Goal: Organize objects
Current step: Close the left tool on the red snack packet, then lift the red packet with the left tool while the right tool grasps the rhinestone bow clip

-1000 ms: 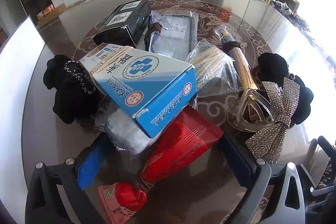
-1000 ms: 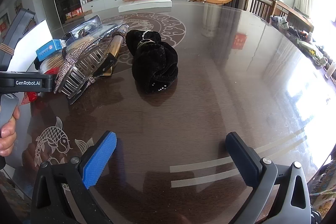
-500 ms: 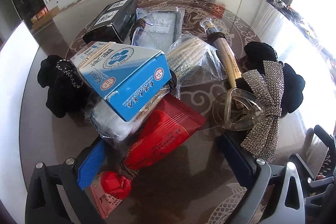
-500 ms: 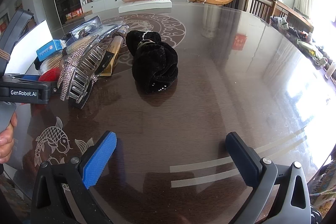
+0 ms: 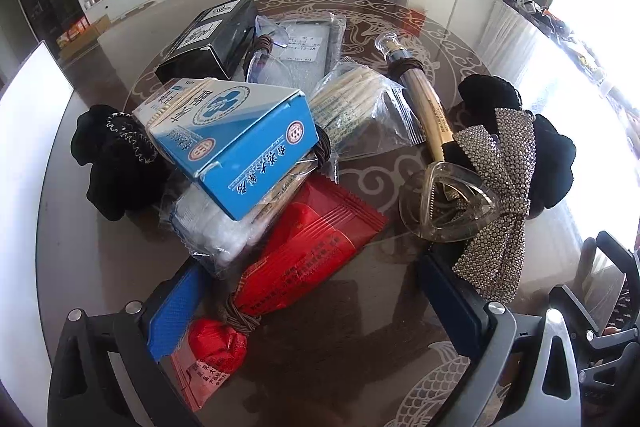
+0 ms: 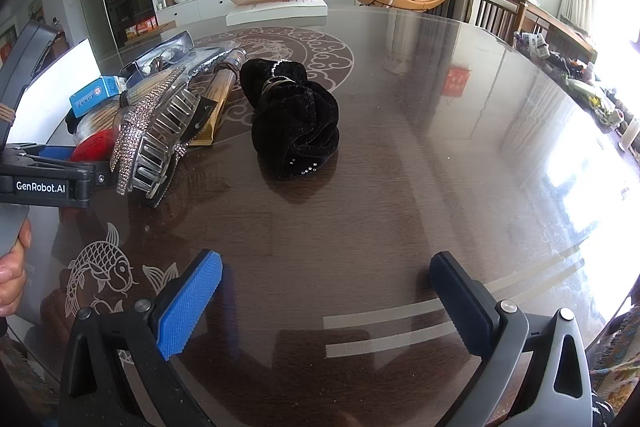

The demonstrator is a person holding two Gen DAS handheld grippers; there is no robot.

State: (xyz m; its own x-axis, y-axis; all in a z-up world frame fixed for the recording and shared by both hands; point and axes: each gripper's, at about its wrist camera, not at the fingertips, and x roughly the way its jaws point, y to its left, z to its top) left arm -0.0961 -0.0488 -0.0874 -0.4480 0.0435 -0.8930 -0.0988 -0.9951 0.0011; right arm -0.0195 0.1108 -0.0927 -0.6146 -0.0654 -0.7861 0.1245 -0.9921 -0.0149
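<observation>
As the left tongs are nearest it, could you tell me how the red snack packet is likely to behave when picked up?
The red snack packet looks like thin crinkled film, so probably light and floppy. A brown band cinches it near one end, so it may bend there. Glossy wrap could slip in the open left tongs.

Black scrunchie beyond spread-fingered right tool

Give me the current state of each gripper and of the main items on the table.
left gripper: open, jaws either side of the red packet.
right gripper: open, empty, over bare table.
red packet: lying flat, tied with a band.
blue box: closed, tilted on the pile.
rhinestone bow clip: lying on its side.
</observation>
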